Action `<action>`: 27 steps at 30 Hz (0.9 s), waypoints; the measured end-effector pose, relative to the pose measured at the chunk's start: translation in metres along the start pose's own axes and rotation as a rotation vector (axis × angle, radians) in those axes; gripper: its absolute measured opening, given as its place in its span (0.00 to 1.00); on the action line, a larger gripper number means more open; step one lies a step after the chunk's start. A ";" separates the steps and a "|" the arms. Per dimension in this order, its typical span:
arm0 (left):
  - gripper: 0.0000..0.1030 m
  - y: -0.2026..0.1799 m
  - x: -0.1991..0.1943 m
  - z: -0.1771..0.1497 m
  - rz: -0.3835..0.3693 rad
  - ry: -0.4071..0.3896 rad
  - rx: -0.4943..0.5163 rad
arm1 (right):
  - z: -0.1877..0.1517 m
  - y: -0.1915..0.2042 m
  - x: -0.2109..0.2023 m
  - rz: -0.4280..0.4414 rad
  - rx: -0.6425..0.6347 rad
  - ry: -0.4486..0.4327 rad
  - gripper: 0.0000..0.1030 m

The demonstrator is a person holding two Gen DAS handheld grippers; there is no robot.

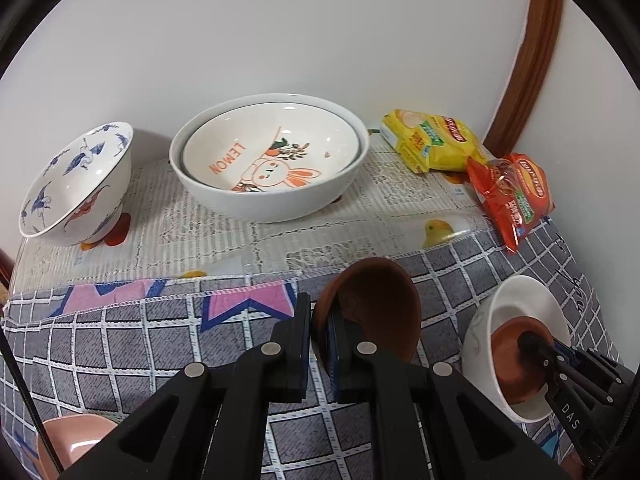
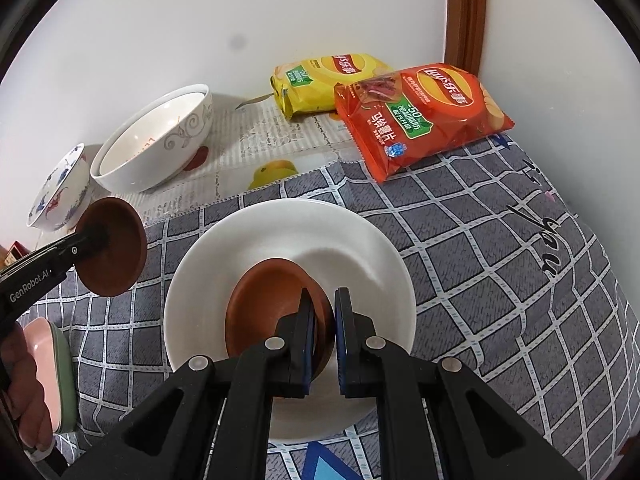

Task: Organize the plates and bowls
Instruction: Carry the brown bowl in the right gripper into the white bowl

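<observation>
Saucers: my left hand-held gripper [image 1: 319,338] clenches one brown saucer [image 1: 376,308] aloft; my right hand-held gripper [image 2: 323,322] pinches another brown saucer [image 2: 268,304], at 6 o'clock in the white plate [image 2: 360,248].

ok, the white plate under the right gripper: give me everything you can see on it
The white plate is round, glossy and ceramic-looking, with a wide plain rim and a shallow well; from the left wrist view a faint grey scroll pattern shows on its outside. It lies on the grey checked cloth, in front of the red chip bag. A small brown dish sits tilted in its well, its edge pinched by the right gripper. Its near rim is hidden behind the fingers.
</observation>
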State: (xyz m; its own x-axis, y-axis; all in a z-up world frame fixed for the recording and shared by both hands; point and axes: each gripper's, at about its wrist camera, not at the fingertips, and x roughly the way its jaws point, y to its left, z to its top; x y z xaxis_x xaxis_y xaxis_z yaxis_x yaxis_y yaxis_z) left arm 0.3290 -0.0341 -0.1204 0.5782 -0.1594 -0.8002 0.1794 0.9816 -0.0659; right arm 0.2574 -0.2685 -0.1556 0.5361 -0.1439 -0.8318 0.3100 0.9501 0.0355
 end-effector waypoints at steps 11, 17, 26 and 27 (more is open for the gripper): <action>0.08 0.007 0.000 0.002 -0.001 0.010 -0.024 | 0.005 0.009 0.009 -0.067 -0.066 0.021 0.09; 0.08 0.008 -0.001 0.003 -0.002 0.011 -0.031 | 0.007 0.016 0.014 -0.113 -0.115 0.040 0.10; 0.08 0.005 -0.007 0.004 -0.012 0.004 -0.030 | 0.006 0.023 0.020 -0.172 -0.160 0.082 0.15; 0.08 0.005 -0.007 0.004 -0.013 0.004 -0.029 | 0.006 0.023 0.022 -0.175 -0.159 0.087 0.15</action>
State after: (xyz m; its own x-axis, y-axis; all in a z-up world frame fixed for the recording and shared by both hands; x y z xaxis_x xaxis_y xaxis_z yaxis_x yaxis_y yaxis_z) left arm 0.3292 -0.0285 -0.1124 0.5730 -0.1720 -0.8013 0.1637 0.9820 -0.0937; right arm 0.2813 -0.2513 -0.1694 0.4136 -0.2922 -0.8623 0.2613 0.9453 -0.1951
